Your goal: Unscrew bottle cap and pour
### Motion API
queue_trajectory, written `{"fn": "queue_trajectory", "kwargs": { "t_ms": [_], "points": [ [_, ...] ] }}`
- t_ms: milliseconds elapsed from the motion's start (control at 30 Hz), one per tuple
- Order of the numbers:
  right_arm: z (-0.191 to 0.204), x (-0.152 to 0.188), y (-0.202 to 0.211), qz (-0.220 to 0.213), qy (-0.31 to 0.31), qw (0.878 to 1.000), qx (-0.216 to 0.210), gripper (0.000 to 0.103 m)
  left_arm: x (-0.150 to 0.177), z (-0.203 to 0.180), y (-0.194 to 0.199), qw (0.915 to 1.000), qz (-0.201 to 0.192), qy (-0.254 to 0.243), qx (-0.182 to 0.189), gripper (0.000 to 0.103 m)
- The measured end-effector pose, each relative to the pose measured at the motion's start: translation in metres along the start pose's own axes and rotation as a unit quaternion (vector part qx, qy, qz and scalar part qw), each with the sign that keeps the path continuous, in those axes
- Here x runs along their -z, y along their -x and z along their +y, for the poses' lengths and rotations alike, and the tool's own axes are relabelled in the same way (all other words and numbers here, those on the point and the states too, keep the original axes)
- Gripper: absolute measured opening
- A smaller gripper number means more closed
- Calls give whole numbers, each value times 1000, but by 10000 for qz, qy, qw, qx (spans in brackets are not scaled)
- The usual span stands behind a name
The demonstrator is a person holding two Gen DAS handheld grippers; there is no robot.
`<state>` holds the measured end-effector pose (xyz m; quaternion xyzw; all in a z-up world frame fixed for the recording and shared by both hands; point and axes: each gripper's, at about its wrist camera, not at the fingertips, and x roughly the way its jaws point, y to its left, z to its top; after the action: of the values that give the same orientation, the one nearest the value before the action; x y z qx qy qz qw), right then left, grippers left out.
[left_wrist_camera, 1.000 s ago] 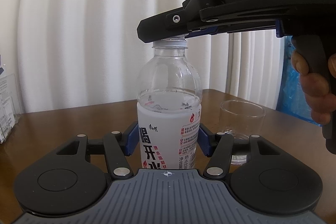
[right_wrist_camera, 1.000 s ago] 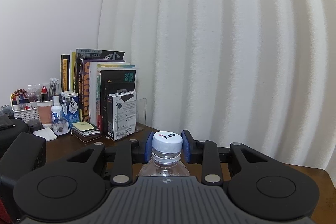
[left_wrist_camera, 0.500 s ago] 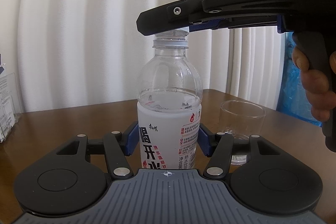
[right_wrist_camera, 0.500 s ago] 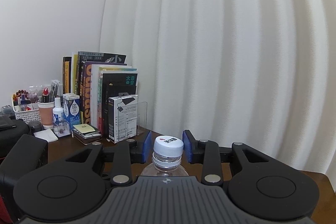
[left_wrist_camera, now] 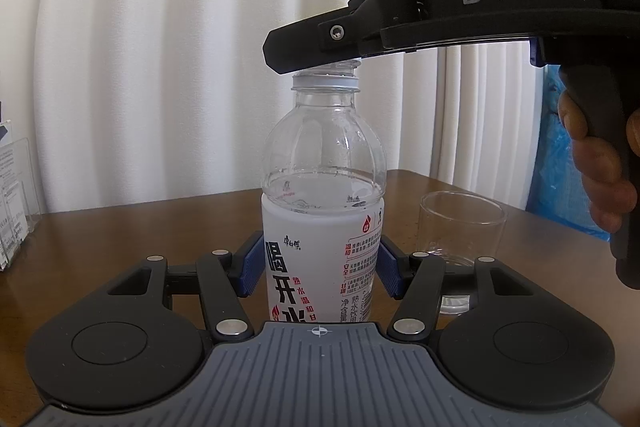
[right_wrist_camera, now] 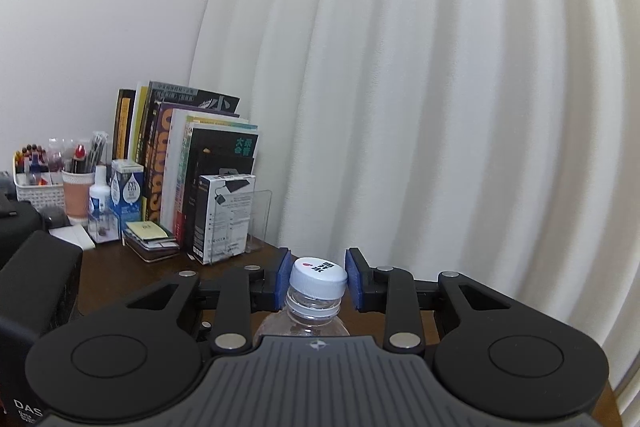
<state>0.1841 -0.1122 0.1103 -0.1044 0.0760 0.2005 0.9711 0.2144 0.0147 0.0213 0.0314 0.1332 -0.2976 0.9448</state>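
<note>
Bottle (left_wrist_camera: 323, 211): 1. Cap (right_wrist_camera: 318, 277): 1. Glass (left_wrist_camera: 460, 233): 1. Grippers: 2, left (left_wrist_camera: 320, 267) and right (right_wrist_camera: 318, 281). Table (left_wrist_camera: 120, 239): 1. Books (right_wrist_camera: 192, 163): one upright row (exact number cannot be told). White box (right_wrist_camera: 224, 217): 1. Blue carton (right_wrist_camera: 127, 193): 1. Pen basket (right_wrist_camera: 34, 187): 1. Pen cup (right_wrist_camera: 78, 193): 1.

A home study or desk corner is indicated. A brown wooden desk (right_wrist_camera: 108, 267) is set against white pleated curtains (right_wrist_camera: 420, 107). Upright books (right_wrist_camera: 180, 163), a basket of pens (right_wrist_camera: 34, 175), a paper cup of pens (right_wrist_camera: 78, 187) and small cartons (right_wrist_camera: 127, 195) are crowded beside a plain wall.
</note>
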Motion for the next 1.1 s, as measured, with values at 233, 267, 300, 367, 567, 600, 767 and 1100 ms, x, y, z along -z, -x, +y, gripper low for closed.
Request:
{"fn": "queue_trajectory", "kwargs": {
  "t_ms": [233,267,300,367,567,600,767,1100],
  "points": [
    [-2,-1,4,-39,-63,10000,-23,35,0,0,-1,10000,2,8,0,58],
    [-2,-1,4,-42,-89,9999,-31,35,0,0,-1,10000,3,8,0,58],
    [-2,-1,5,-50,-142,9999,-46,36,-1,0,-2,10000,3,9,1,58],
    [-3,0,7,-57,-207,9998,-58,36,-1,-1,-2,10000,3,10,1,58],
    [0,1,14,-109,-227,9997,-76,43,-1,-1,-3,10000,5,0,1,58],
    [0,2,15,-117,-242,9996,-81,43,0,-2,-2,10000,3,0,1,58],
    [-7,0,12,-123,-467,9987,-155,43,0,1,-4,10000,7,7,3,58],
    [-30,1,-3,-19,-1162,9911,-651,34,0,5,-3,10000,9,13,9,58]
  ]
}}
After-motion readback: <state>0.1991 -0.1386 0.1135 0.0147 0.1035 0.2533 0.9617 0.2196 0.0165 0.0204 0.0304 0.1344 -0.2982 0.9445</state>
